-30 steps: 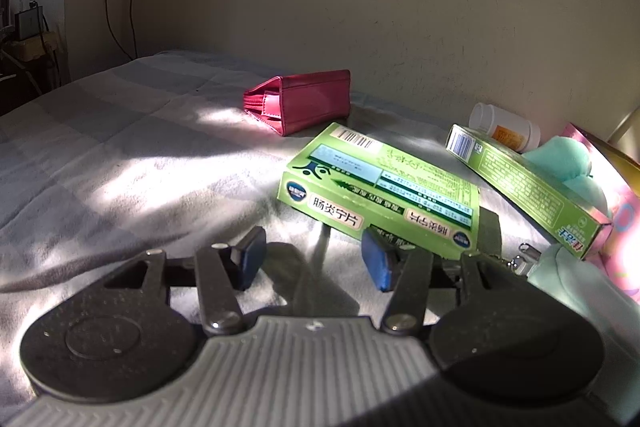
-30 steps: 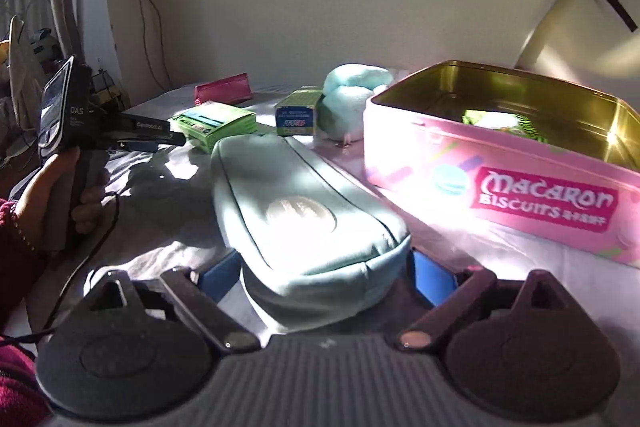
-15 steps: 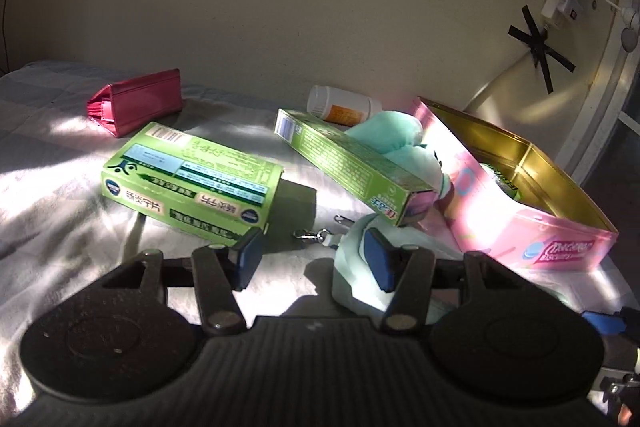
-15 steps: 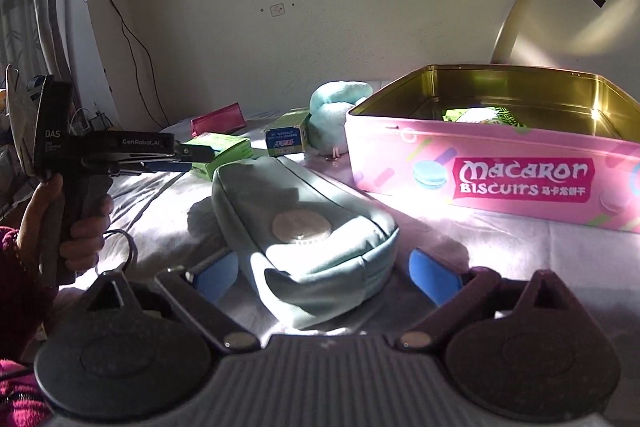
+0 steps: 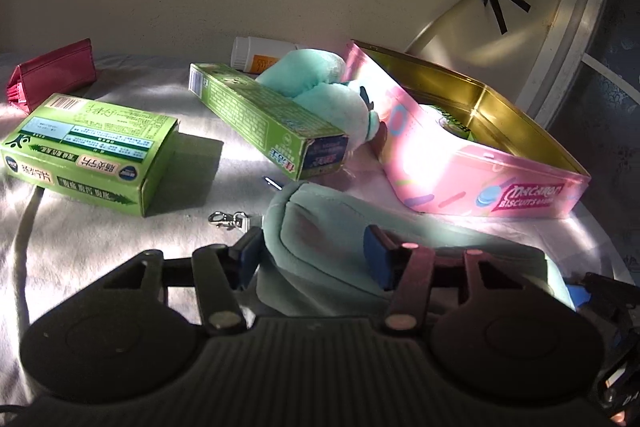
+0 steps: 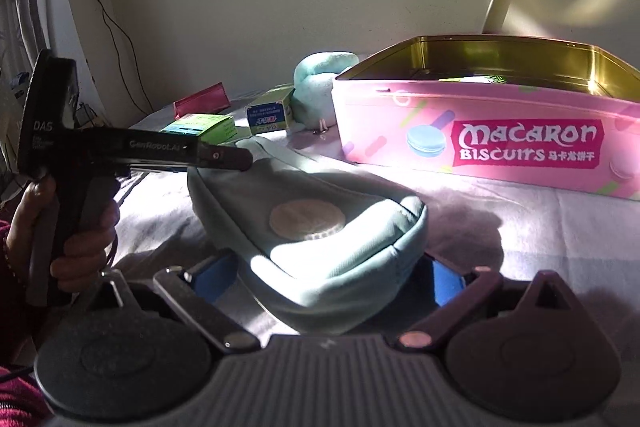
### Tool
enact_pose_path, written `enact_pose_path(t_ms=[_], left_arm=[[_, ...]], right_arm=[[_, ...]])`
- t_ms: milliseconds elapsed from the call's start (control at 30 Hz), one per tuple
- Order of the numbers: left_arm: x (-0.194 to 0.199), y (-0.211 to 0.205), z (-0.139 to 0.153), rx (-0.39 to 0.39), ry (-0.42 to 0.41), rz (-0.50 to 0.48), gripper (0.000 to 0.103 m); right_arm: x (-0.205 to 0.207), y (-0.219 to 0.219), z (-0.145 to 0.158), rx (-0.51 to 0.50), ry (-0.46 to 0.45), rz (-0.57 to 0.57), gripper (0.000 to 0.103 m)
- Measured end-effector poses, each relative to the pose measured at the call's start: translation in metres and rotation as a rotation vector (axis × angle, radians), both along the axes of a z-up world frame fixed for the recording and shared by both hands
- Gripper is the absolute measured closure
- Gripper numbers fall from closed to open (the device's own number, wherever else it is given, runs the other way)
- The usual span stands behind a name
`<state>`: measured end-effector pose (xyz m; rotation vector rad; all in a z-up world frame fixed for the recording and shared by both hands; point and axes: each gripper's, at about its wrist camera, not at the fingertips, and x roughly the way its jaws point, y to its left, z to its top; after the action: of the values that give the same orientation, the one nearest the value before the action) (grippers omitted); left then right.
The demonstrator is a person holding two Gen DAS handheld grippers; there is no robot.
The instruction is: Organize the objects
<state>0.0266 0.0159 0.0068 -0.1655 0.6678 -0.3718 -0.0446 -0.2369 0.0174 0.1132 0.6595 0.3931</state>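
Note:
A pale teal zip pouch (image 5: 332, 227) lies on the grey cloth; it also shows in the right wrist view (image 6: 312, 211). My left gripper (image 5: 314, 257) is open, its blue pads on either side of the pouch's near end. My right gripper (image 6: 320, 279) is open around the pouch's other end, pads beside it. The left gripper's side shows in the right wrist view (image 6: 224, 157) over the pouch. An open pink Macaron biscuit tin (image 5: 440, 163) stands to the right, also in the right wrist view (image 6: 480, 131), with something green inside.
A wide green box (image 5: 92, 143), a long green box (image 5: 264, 119), a teal plush toy (image 5: 324, 87), a white bottle (image 5: 256, 53) and a red wallet (image 5: 52, 75) lie on the cloth. The wall is close behind. A small metal clasp (image 5: 228, 219) lies by the pouch.
My left gripper swung right from the green box to the pouch and now straddles its end. The right gripper stays around the pouch's other end, slightly closer in.

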Motion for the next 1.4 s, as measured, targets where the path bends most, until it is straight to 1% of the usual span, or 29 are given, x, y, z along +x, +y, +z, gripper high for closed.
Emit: enact_pose_path(t_ms=[67, 133, 167, 267, 300, 433, 533, 567, 600, 667, 700, 733, 800, 867, 900, 933, 1033, 1100, 1200, 1300, 1367, 1400], left_arm=[[-0.014, 0.003, 0.0, -0.038, 0.018, -0.018, 0.046], [-0.025, -0.001, 0.0, -0.053, 0.034, -0.057, 0.045], [-0.028, -0.004, 0.001, -0.052, 0.039, -0.078, 0.041], [-0.025, -0.013, 0.002, -0.051, 0.059, -0.119, 0.025], [-0.021, -0.015, 0.002, -0.051, 0.061, -0.117, 0.023], [-0.008, -0.021, -0.003, -0.046, 0.078, -0.091, 0.024], [-0.016, -0.033, -0.001, 0.037, 0.038, -0.106, 0.031], [-0.018, -0.035, 0.002, 0.051, 0.038, -0.107, 0.034], [-0.019, -0.033, 0.009, 0.047, 0.05, -0.109, 0.035], [-0.022, -0.028, 0.031, 0.009, 0.028, -0.125, 0.036], [-0.023, -0.027, 0.042, -0.013, 0.006, -0.138, 0.036], [-0.025, -0.029, 0.059, -0.041, -0.036, -0.158, 0.036], [-0.021, -0.04, 0.083, -0.067, -0.106, -0.182, 0.035], [-0.005, -0.064, 0.098, -0.059, -0.187, -0.203, 0.035], [0.007, -0.078, 0.101, -0.047, -0.223, -0.2, 0.035], [0.021, -0.092, 0.101, -0.038, -0.239, -0.185, 0.035], [0.067, -0.129, 0.095, -0.017, -0.226, -0.141, 0.035], [0.098, -0.151, 0.089, 0.005, -0.214, -0.121, 0.035], [0.131, -0.17, 0.079, 0.011, -0.156, -0.09, 0.035], [0.15, -0.184, 0.07, 0.045, -0.121, -0.064, 0.036], [0.15, -0.189, 0.07, 0.073, -0.137, -0.048, 0.035], [0.146, -0.191, 0.071, 0.09, -0.151, -0.041, 0.035]], right_arm=[[-0.004, -0.011, 0.002, -0.013, 0.001, 0.009, 0.004], [-0.01, -0.022, 0.004, -0.05, 0.007, 0.028, 0.003], [-0.014, -0.026, 0.005, -0.076, 0.003, 0.029, 0.002], [-0.025, -0.036, 0.01, -0.129, -0.021, 0.014, 0.002], [-0.028, -0.037, 0.011, -0.14, -0.032, 0.005, 0.001], [-0.027, -0.037, 0.011, -0.122, -0.048, 0.0, 0.001], [-0.022, -0.029, 0.004, -0.109, -0.038, 0.011, 0.002], [-0.021, -0.026, 0.004, -0.116, -0.042, 0.011, 0.003], [-0.022, -0.025, 0.006, -0.116, -0.049, 0.017, 0.005], [-0.025, -0.035, 0.018, -0.078, -0.085, 0.022, 0.006], [-0.028, -0.044, 0.025, -0.046, -0.117, 0.023, 0.006], [-0.03, -0.054, 0.038, -0.012, -0.158, 0.017, 0.006], [-0.032, -0.075, 0.059, 0.048, -0.243, -0.009, 0.006], [-0.025, -0.092, 0.071, 0.067, -0.306, -0.055, 0.005], [-0.015, -0.099, 0.075, 0.059, -0.326, -0.088, 0.005], [-0.003, -0.105, 0.076, 0.057, -0.332, -0.115, 0.005], [0.038, -0.122, 0.071, 0.053, -0.291, -0.199, 0.006], [0.063, -0.13, 0.066, 0.032, -0.278, -0.234, 0.006], [0.095, -0.141, 0.058, -0.031, -0.262, -0.296, 0.005], [0.118, -0.146, 0.05, -0.09, -0.28, -0.372, 0.003], [0.125, -0.147, 0.045, -0.118, -0.295, -0.42, 0.002], [0.126, -0.148, 0.043, -0.111, -0.293, -0.433, 0.003]])
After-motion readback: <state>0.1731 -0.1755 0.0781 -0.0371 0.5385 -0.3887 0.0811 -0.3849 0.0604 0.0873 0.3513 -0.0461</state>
